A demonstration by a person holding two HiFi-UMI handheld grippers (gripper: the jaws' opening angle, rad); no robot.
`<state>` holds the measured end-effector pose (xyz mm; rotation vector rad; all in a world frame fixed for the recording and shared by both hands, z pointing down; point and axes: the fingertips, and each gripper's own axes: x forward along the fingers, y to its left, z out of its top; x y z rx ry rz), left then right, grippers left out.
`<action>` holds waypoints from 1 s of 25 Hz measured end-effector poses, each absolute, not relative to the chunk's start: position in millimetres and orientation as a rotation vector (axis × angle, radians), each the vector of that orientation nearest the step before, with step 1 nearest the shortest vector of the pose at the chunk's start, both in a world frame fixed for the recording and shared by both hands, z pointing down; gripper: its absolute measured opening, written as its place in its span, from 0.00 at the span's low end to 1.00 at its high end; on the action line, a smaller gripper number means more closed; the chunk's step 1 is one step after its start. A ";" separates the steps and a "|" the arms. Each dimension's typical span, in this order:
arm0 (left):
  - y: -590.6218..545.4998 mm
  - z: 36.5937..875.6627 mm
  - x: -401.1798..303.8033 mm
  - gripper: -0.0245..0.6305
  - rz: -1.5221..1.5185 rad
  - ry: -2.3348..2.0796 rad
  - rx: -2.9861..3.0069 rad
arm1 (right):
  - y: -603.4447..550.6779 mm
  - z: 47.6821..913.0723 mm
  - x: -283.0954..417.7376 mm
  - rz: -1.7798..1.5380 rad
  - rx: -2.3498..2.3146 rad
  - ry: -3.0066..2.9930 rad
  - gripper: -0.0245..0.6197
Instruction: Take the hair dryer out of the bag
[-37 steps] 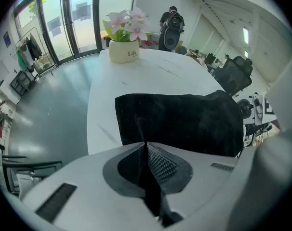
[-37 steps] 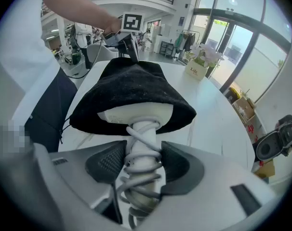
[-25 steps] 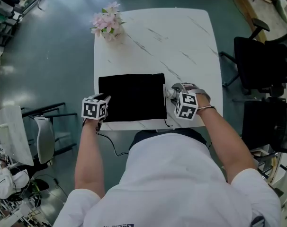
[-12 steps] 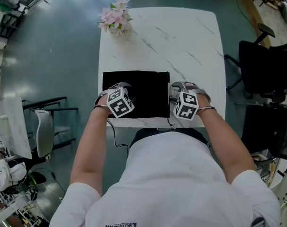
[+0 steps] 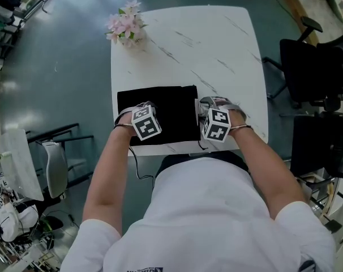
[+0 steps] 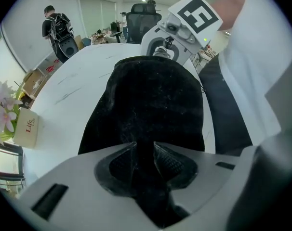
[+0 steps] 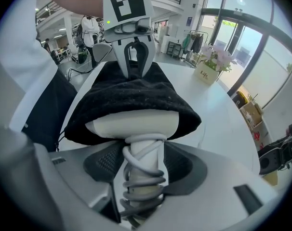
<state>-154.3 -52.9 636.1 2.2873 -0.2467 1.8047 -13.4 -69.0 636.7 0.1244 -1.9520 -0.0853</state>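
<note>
Left gripper [image 6: 145, 158], jaws just closing, pinches the left end of a soft black cloth bag [image 5: 166, 109] on a white marbled table [image 5: 217, 50]. Right gripper [image 7: 145, 170], jaws wide, clamps the cord-wrapped handle of a white plastic hair dryer [image 7: 136, 124], whose head sits inside the bag. Extraction seems to be starting: the right should pull away while the left anchors.

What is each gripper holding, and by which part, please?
Left gripper, jaws just closing, pinches the bag fabric. Right gripper, jaws just opened wider, surrounds the hair dryer handle; grip unclear.
</note>
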 end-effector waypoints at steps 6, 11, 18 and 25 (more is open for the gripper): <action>-56.9 638.9 -154.9 0.13 1.817 -0.279 2.281 | -69.5 634.6 -12.6 -0.101 0.117 -1.941 0.45; -56.1 640.3 -156.0 0.10 1.794 -0.310 2.269 | -69.1 634.1 -12.0 -0.108 0.103 -1.935 0.44; -57.0 642.1 -159.1 0.07 1.798 -0.335 2.244 | -69.0 634.3 -11.4 -0.118 0.097 -1.926 0.43; -57.7 644.7 -163.0 0.07 1.806 -0.358 2.214 | -68.4 633.4 -11.8 -0.110 0.114 -1.935 0.41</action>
